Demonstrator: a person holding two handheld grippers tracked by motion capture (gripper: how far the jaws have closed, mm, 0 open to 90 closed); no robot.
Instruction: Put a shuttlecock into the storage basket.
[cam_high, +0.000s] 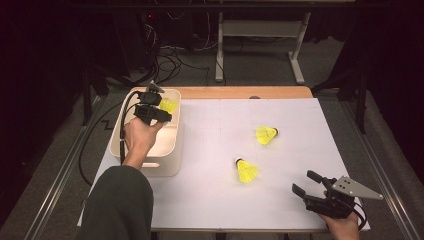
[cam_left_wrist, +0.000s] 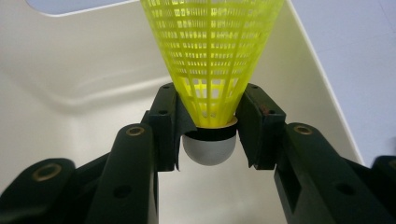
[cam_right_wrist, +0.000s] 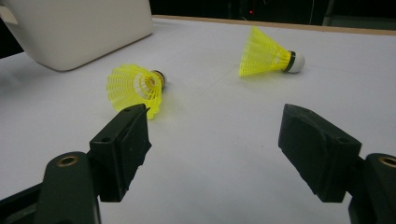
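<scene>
My left gripper (cam_high: 162, 107) (cam_left_wrist: 208, 122) is shut on a yellow mesh shuttlecock (cam_high: 170, 105) (cam_left_wrist: 210, 56), its pads pressing the narrow end of the skirt just above the white cork. It holds the shuttlecock inside the far end of a white bin (cam_high: 150, 165) (cam_left_wrist: 70, 70). Two more yellow shuttlecocks lie on their sides on the white table: one (cam_high: 266, 134) (cam_right_wrist: 266, 52) right of centre, the other (cam_high: 246, 170) (cam_right_wrist: 133, 86) nearer the front. At the front right corner my right gripper (cam_high: 302, 181) (cam_right_wrist: 215, 140) stands open with nothing between its jaws, pointing toward those two.
The white bin (cam_right_wrist: 79, 28) stands at the table's left side. A wooden strip (cam_high: 240, 92) runs along the table's far edge. Beyond it are cables on the floor and the legs of a white frame (cam_high: 260, 45).
</scene>
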